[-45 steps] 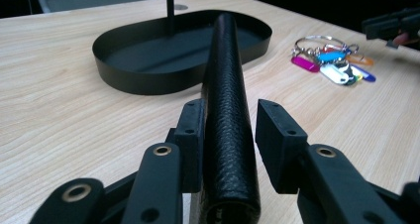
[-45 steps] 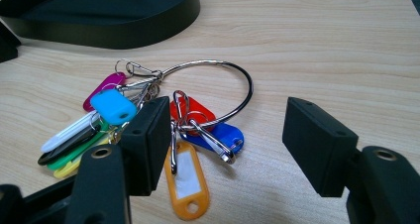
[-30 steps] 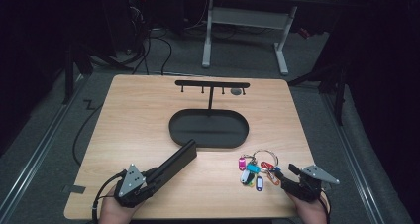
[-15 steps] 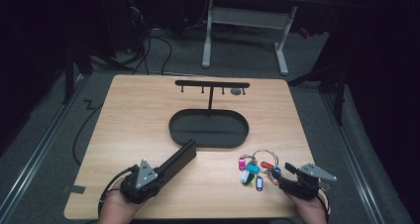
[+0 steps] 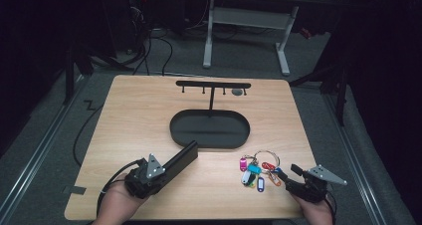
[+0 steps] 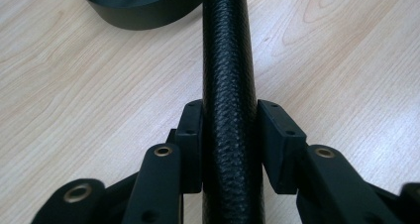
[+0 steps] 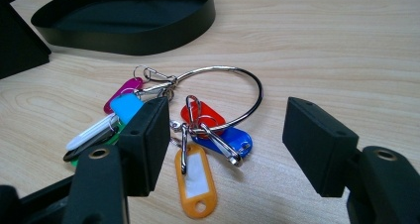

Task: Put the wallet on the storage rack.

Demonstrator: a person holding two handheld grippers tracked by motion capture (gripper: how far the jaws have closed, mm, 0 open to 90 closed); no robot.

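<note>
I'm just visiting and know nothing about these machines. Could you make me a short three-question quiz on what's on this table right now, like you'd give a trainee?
1. True or false: the left gripper is clamped on a black textured case.
2. Which best describes the right gripper? A) shut on the key ring, B) open, with the key ring with coloured tags lying on the table between its fingers, C) holding the tray.
3. Fill in: the black oval tray sits at the foot of a black stand whose top is a ____ with small hooks.

Key: 1 true; 2 B; 3 bar.
</note>
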